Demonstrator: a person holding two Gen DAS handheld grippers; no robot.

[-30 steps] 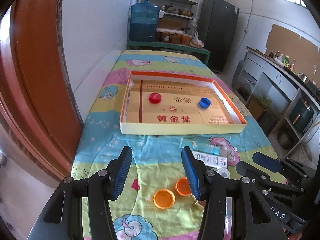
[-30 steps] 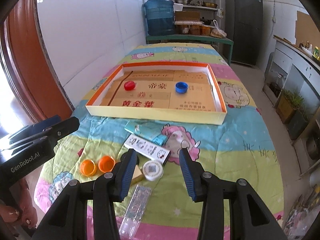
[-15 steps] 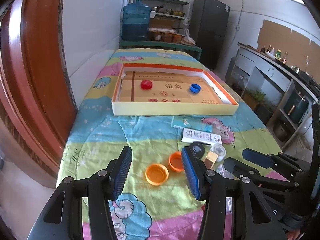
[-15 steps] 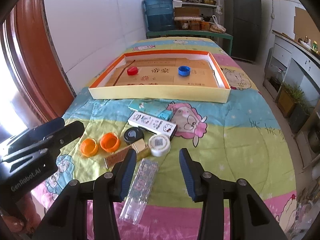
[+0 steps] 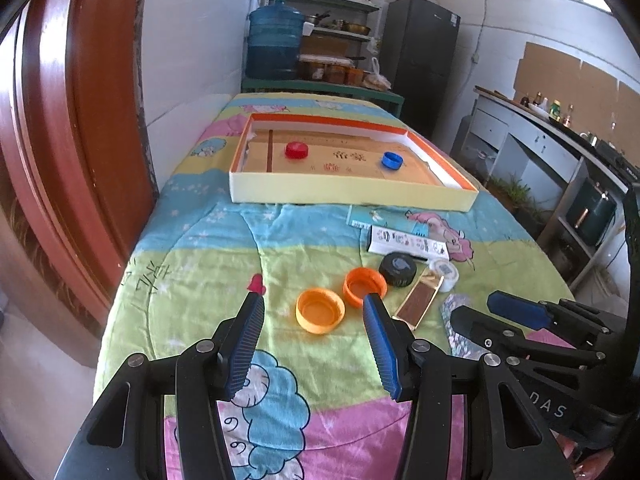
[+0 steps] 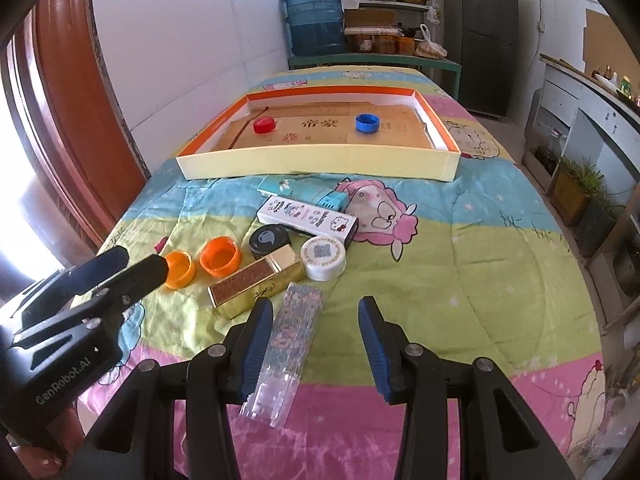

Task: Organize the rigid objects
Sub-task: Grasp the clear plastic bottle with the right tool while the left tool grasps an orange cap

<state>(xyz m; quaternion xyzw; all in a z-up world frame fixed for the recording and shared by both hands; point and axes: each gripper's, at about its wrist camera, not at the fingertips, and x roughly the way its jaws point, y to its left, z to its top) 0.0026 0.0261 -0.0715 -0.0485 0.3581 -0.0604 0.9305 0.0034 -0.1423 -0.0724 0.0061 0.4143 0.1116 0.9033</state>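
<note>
Both tongs spread apart, holding nothing. Left tongs (image 5: 314, 314) hover over the yellow-orange cap (image 5: 320, 310); darker orange cap (image 5: 364, 287) touches it at 1 o'clock. Right tongs (image 6: 316, 322) sit above the glitter case (image 6: 289, 332). Tray (image 6: 316, 163) at 12 o'clock holds red and blue caps. Risk: closing could nudge or catch the neighbouring cap.

Count: 2 orange caps (image 6: 180, 269) (image 6: 221, 256); 1 red cap (image 6: 264, 124); 1 blue cap (image 6: 367, 123); 1 black lid (image 6: 269, 241); 1 white lid (image 6: 323, 258); 4 boxes (image 6: 306, 215) (image 6: 256, 285) (image 6: 291, 326) (image 6: 296, 189); 1 tray (image 6: 316, 166).

Both wrist views low, facing tray (image 5: 352, 196).
</note>
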